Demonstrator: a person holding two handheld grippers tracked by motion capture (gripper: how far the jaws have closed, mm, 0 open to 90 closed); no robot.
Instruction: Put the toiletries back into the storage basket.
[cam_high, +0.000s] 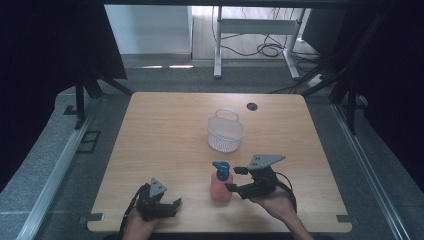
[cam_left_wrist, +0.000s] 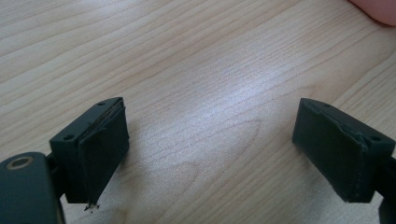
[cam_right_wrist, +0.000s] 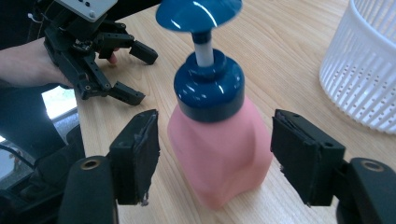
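Right tongs (cam_right_wrist: 215, 161) agape around upright pink pump bottle (cam_right_wrist: 219, 154), nozzle toward basket (cam_right_wrist: 359, 70); left tongs (cam_left_wrist: 212, 154) agape, empty.

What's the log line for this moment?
right gripper: open, straddling pink pump bottle | left gripper: open, idle | white basket: empty

1. A light wooden table (cam_high: 165, 130) carried everything
2. A pink pump bottle (cam_high: 220, 186) with a blue top stood upright near the front edge
3. A white basket (cam_high: 225, 131) sat behind the bottle, well apart from it
4. A dark round hole (cam_high: 252, 106) marked the far edge
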